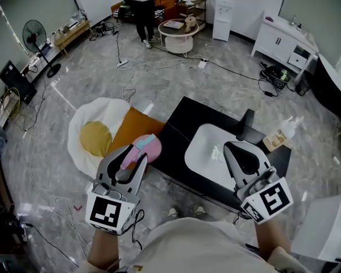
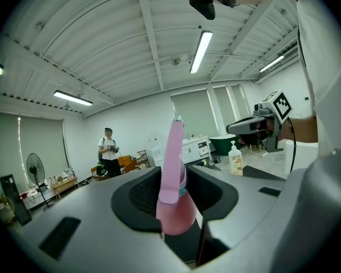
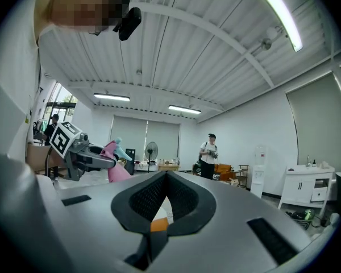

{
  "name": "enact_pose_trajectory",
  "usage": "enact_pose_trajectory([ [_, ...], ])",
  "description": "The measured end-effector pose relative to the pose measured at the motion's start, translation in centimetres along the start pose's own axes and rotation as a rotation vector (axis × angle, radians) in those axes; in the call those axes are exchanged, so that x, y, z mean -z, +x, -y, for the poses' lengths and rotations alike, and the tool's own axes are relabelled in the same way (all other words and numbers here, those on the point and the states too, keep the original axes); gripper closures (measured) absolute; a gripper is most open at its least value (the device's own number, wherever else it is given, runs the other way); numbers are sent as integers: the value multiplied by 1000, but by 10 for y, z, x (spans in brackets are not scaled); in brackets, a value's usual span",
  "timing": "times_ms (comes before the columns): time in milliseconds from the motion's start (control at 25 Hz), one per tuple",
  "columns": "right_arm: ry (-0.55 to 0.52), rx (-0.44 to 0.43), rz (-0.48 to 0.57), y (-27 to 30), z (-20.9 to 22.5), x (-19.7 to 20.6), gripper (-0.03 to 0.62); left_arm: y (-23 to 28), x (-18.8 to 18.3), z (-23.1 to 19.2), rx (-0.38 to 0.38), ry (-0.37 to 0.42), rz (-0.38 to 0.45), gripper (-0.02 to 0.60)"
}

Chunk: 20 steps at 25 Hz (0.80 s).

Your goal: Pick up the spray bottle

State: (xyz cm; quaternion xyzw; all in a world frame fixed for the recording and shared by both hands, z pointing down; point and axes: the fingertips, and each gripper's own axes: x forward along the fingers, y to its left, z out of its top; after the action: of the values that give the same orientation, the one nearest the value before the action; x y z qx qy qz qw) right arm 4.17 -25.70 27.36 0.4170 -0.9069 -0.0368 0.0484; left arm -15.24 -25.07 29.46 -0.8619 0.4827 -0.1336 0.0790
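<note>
While your left claw (image 1: 135,153) clamps the pink plastic spray bottle (image 1: 150,147), your right claw (image 1: 229,148) hangs closed and empty over the black worktop (image 1: 179,118).

The spray bottle (image 2: 173,192) is smooth pink plastic with a soft sheen. The left gripper (image 1: 134,154) and the right gripper (image 1: 234,148) have matt grey plastic shells. Their pads (image 2: 145,195) are black and finely textured (rubbery, by the look). The floor (image 1: 159,78) is glossy marbled tile that mirrors the lights. The black table (image 1: 179,121) looks matt, and the white basin (image 1: 203,136) on it is smooth and glazed. At three o'clock from the basin, a pump bottle (image 1: 279,135) is translucent plastic. At nine o'clock, an orange cushion (image 1: 131,131) is soft cloth.
</note>
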Motion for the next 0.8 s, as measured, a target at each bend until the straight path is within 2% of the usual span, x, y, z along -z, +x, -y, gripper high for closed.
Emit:
enact_pose_trajectory([
  [200, 3, -39, -14, 5, -10, 6, 566, -1, 12, 10, 19, -11, -18, 431],
  [520, 5, -60, -15, 11, -16, 9, 566, 2, 11, 5, 5, -13, -15, 431],
  [800, -15, -57, -34, 3, -4, 13, 566, 9, -1, 12, 4, -11, -3, 431],
])
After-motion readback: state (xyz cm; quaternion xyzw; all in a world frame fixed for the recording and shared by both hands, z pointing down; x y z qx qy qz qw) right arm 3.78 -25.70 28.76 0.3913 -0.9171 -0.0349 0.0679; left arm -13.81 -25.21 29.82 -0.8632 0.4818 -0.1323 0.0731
